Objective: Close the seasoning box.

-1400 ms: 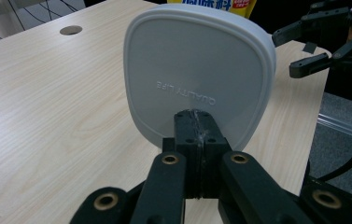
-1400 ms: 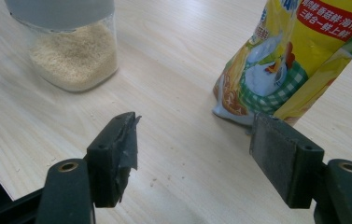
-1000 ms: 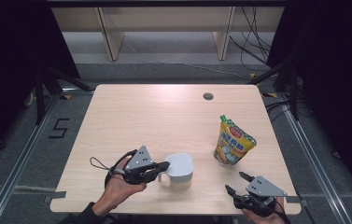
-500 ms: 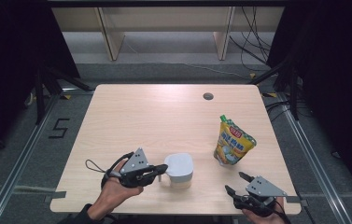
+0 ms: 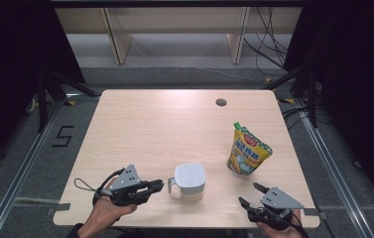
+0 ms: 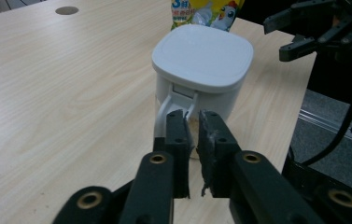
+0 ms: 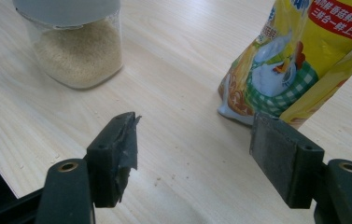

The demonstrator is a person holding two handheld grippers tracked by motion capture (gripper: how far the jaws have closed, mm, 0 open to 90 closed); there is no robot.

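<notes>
Jaws on the left gripper [image 6: 192, 140] are nearly pressed together, just a thin slit between them, and they sit right at the handle [image 6: 171, 109] of the white-lidded container [image 5: 190, 181], so close I honestly can't tell if they're pinching it or just touching it. That handle sticks out toward the left gripper, straight along the line the jaws point, so the left hand [image 5: 106, 210] is clearly the nearer one if a grab is coming. The right gripper [image 5: 255, 194] hangs at the near right edge of the table [image 5: 155, 124] with its jaws spread wide and nothing between them. In its own view the container, holding some pale grainy stuff, is ahead and off to its left, and the yellow pouch [image 5: 248, 149] stands upright ahead to its right, near but apart. Farther back there's only bare wood and a small round hole [image 5: 220, 102] near the far edge. Compared with a second ago the left gripper has slid back toward the person a bit, its tips still at the handle; the right one, the container and the pouch haven't budged.
</notes>
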